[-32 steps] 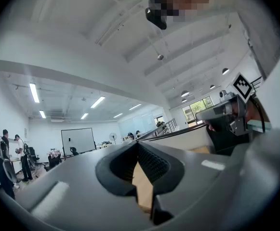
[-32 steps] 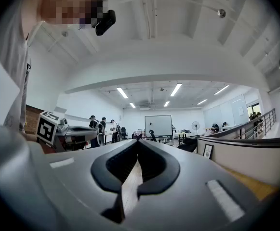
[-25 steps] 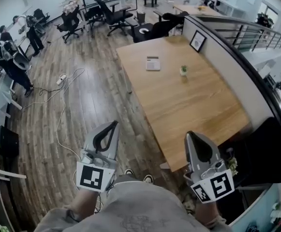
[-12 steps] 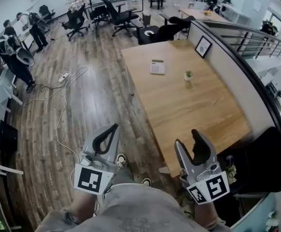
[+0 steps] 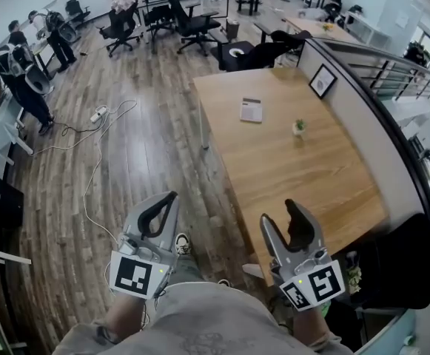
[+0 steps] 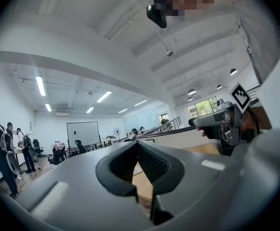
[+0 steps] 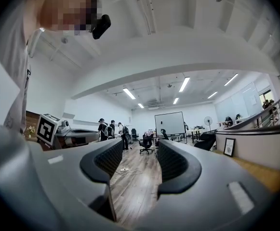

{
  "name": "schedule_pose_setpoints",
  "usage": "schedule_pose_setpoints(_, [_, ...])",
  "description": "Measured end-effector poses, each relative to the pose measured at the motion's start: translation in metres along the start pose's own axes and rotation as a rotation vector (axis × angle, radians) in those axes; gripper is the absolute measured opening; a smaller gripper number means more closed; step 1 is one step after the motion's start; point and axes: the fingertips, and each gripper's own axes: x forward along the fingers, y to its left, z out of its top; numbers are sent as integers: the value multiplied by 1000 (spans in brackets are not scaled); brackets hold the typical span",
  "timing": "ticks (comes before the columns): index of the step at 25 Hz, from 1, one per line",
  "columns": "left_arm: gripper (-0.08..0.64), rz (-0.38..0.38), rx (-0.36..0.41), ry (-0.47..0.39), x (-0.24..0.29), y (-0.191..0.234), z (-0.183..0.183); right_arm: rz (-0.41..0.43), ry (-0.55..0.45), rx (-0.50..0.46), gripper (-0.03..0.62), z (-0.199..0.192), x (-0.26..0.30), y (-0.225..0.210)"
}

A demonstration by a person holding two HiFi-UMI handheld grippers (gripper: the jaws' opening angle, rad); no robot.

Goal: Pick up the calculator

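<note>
Nothing of the pickup is done yet. The calculator (image 5: pixel 251 110) lies flat and untouched on the far half of the table (image 5: pixel 296 176), well away from both grippers, which are held low near the person's body at the table's near end. The left gripper (image 5: pixel 172 197) is clenched, its tips together with nothing caught in them. The right gripper (image 5: pixel 279 213) has just been opening; its jaws stand apart with only floor and room showing between them. Judging from this, the whole approach is left: walking up along the table, reaching over, closing on the calculator and lifting. The table is long, pale wood and mostly bare, with a small plant (image 5: pixel 299 127) just beyond the calculator toward the partition and a framed picture (image 5: pixel 321 81) leaning at the far corner. The room is an open office with a wood-plank floor, where a white cable (image 5: pixel 96 161) trails from a power strip (image 5: pixel 96 115). Black chairs (image 5: pixel 189 22) stand at the far end, some people (image 5: pixel 22 80) stand on the left, and a railing (image 5: pixel 392 65) runs behind the partition.
</note>
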Motion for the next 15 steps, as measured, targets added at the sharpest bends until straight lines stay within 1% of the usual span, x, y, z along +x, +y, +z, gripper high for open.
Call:
schedule_pose_setpoints(3, [2,-1,-9,15,17,28,-8,6,11,9,212,-3,34,-3])
schedule_pose_setpoints(8, [2,-12,-21,26,51,81,-21,-7,58,12,212,-19,97,-11])
schedule_pose_setpoints(12, [2,-32,-28,39,85,131,-26,-38,94,11,212,-23,155,-23])
schedule_pose_setpoints(15, [2,-67,-35,45,107,164,-32,-66,118,9,212,-25,197,-30])
